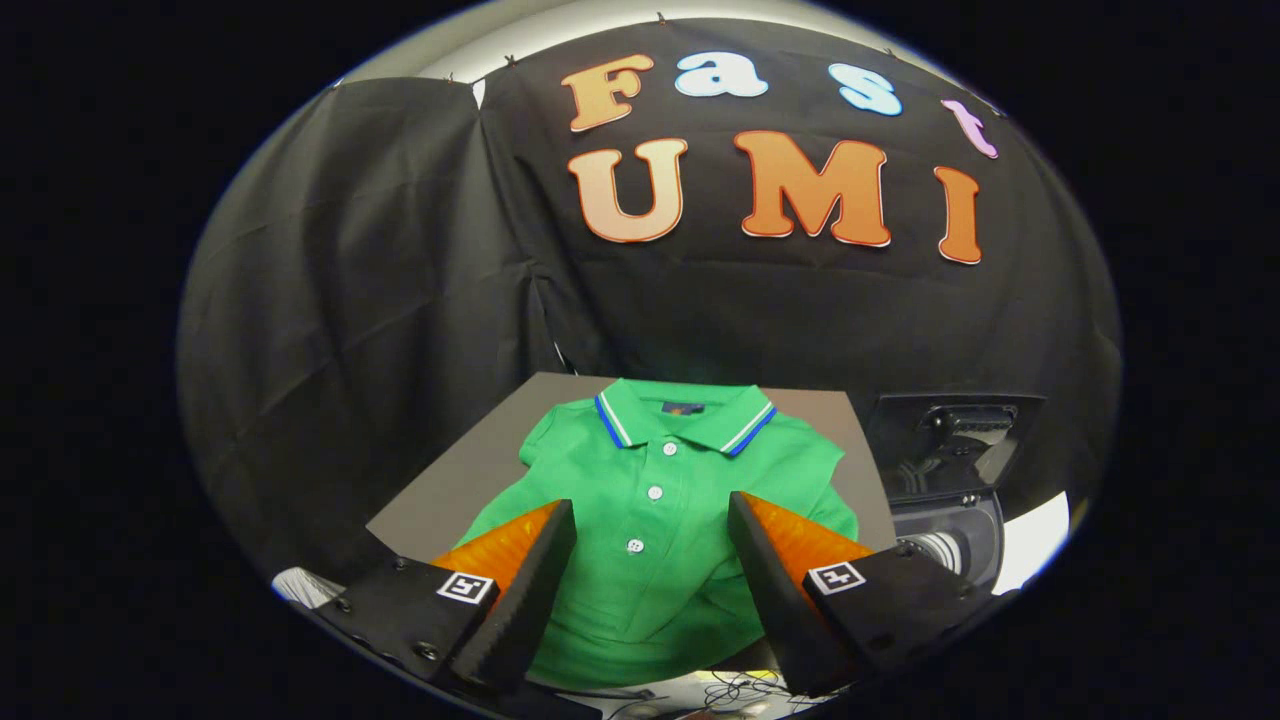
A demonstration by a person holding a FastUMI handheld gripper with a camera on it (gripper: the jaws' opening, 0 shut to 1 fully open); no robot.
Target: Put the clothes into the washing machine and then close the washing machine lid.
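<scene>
Green polo shirt (650,530) lies flat left of the washing machine (945,470); gripper (650,540) hovers wide above it, pickup pending, requiring descent and closure.

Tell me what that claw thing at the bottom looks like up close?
The claw has two wedge-shaped fingers that taper forward, set apart and open over a green polo shirt. Each finger sits on a black block fastened with screws, and each block carries a small square black-and-white marker.
</scene>
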